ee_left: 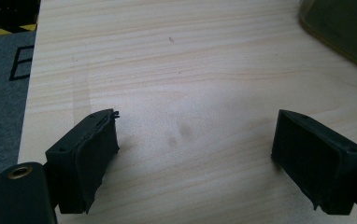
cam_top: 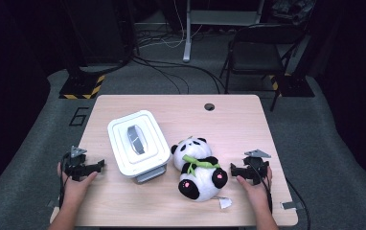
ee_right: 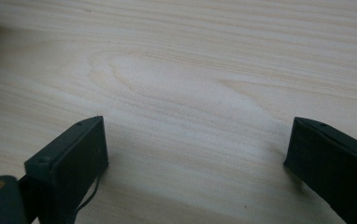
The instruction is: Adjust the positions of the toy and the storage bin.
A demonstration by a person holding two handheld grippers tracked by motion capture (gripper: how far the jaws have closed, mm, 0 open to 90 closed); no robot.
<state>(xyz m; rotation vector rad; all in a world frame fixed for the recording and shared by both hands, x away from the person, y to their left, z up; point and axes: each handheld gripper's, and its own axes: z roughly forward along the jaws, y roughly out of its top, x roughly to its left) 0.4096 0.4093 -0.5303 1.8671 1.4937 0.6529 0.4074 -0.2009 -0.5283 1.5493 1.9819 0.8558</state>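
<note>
Left gripper [cam_top: 99, 165]: nearest the camera with its hand [cam_top: 75, 184]; jaws spread wide over bare wood, nothing between them, resting left of the box and pointing toward it.
Right gripper [cam_top: 234, 170]: jaws likewise wide apart and empty, well right of the box, just beside the panda's foot, not touching it as far as I can tell.
Panda [cam_top: 199, 175]: plush toy with a green leaf on its chest, lying on its back just right of the box, a white tag at its lower end.
Box [cam_top: 135, 143]: white lidded tub with a grey handle, lid on, standing left of the table's middle; its corner shows at the left gripper view's upper right [ee_left: 345, 28].
Progress: judged as the very start; nothing gripped, lid on, panda outside the box.
Left to do: likely open the box and put the panda in.
Table [cam_top: 229, 124]: pale wood grain, a round cable hole far beyond the box.
Room: dark, grey floor mat, black chair [cam_top: 257, 52] and trailing cables behind the table.
</note>
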